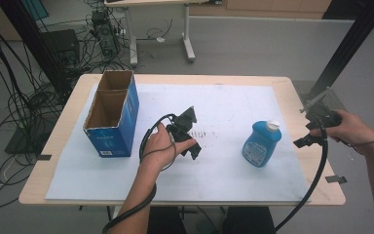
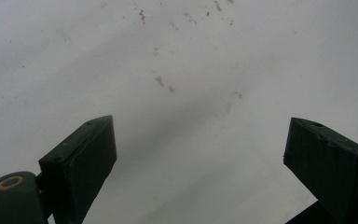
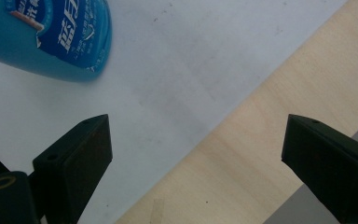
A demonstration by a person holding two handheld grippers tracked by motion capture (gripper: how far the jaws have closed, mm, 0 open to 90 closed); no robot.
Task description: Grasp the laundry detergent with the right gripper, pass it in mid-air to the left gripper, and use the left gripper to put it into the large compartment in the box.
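High view alone shows the cardboard box [image 1: 112, 114]; both grippers' fingers are released near the blue bottle [image 1: 261, 143].

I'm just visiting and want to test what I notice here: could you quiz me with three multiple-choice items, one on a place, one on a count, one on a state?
1. Where does the blue plastic bottle with the white cap stand?
A. inside the box
B. on the white sheet, right of the middle
C. on the floor

2. How many open-topped compartments has the blue cardboard box?
A. two
B. four
C. one

3. How do the jaws of the left hand-held gripper stand?
A. clamped on the bottle
B. shut empty
C. wide apart, empty

Answers: 1 B, the high view shows it upright on the sheet. 2 A, one divider splits the box. 3 C, bare sheet lies between them.
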